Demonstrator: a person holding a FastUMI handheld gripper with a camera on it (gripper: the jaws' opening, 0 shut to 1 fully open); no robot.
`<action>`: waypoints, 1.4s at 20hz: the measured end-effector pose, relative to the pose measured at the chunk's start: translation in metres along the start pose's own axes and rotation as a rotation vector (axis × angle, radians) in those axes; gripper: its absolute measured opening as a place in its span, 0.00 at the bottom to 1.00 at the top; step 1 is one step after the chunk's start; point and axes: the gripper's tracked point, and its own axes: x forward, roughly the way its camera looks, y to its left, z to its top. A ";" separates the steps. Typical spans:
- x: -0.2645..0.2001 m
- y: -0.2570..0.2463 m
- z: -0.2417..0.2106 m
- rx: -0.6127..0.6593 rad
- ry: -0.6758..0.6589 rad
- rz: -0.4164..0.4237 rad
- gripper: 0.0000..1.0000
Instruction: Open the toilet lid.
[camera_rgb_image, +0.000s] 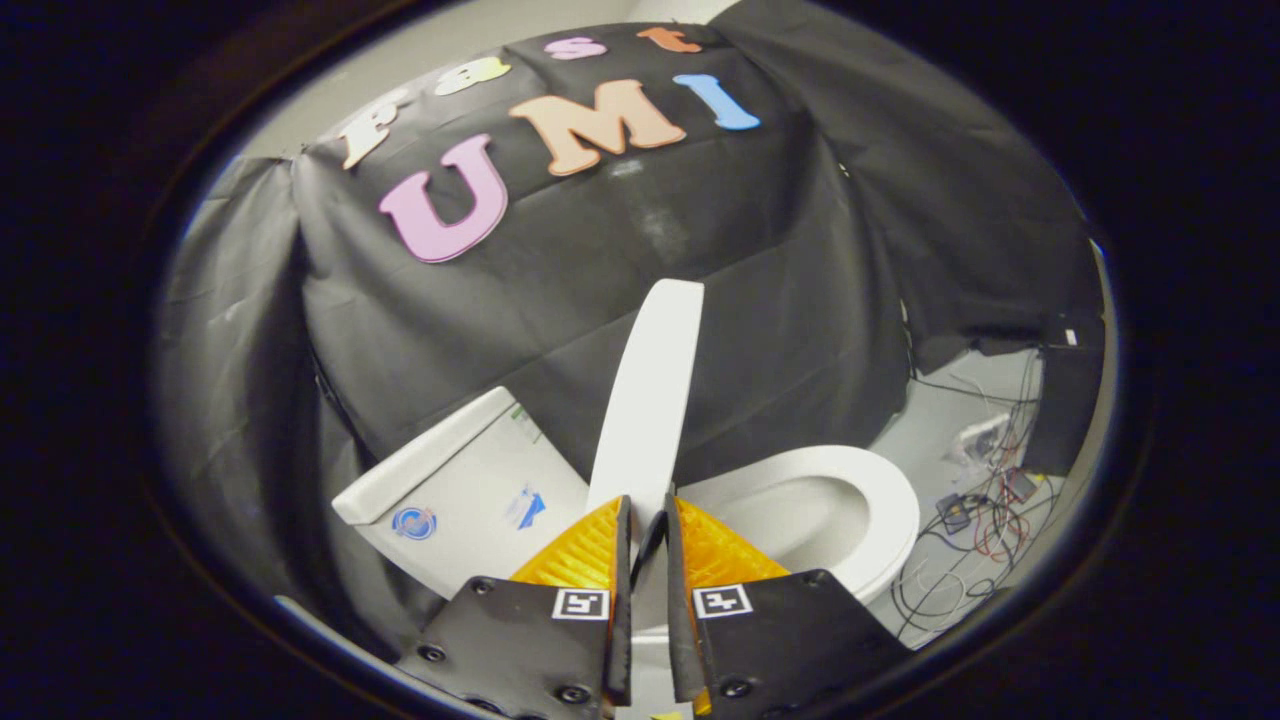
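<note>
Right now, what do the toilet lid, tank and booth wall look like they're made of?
Toilet lid, raised nearly upright with its edge between the gripper fingers, which look shut on it: smooth white, thin, likely moulded plastic. Tank: glossy white with soft highlights, probably glazed ceramic, though plastic is possible. Booth wall: matte black fabric, shown by folds and creases.

I see the floor (930, 440), pale and bare in a patch off to the right of the toilet (820, 500), which stands on it with its tank (450, 490) against the black cloth wall (450, 330). A tangle of cables (985, 535), dark and red, lies on the floor beside the bowl, with a few small boxes (955, 510) among them; I cannot tell what they are. A dark box (1065, 400) stands farther back, near the wall.
</note>
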 end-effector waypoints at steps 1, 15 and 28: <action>0.001 0.010 0.002 -0.020 -0.002 0.014 0.18; 0.018 0.149 -0.010 -0.250 0.041 0.304 0.23; 0.031 0.206 -0.041 -0.252 0.102 0.476 0.23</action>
